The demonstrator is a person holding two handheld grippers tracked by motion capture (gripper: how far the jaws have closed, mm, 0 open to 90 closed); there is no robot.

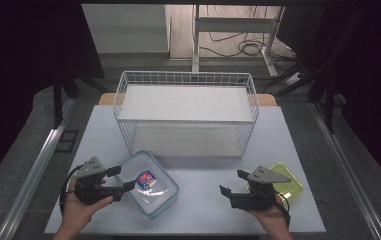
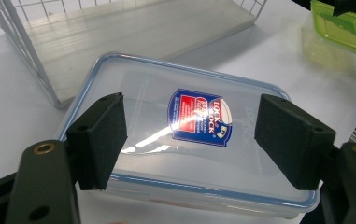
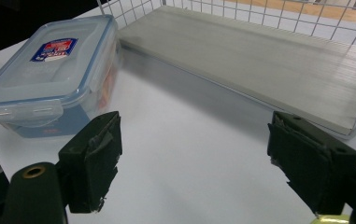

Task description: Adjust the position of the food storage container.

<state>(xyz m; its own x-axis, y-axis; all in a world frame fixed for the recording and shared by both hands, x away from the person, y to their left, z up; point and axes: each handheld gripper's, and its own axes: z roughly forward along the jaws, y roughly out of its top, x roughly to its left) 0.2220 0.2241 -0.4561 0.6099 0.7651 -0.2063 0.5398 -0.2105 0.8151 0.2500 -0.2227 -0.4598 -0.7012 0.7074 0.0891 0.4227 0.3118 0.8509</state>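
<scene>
The clear box's lid (image 2: 185, 135) bears a "LOCK&LOCK" sticker (image 2: 199, 117).

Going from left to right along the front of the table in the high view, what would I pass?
Left hand-held gripper → clear lidded container → right hand-held gripper → green container.

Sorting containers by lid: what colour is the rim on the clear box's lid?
Blue, around the clear box's lid; clearest in the left gripper view.

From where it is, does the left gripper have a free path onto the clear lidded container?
Probably yes: the left gripper is open right at the clear container, pads apart above its lid, nothing between. The container may be wider than the jaws.
</scene>
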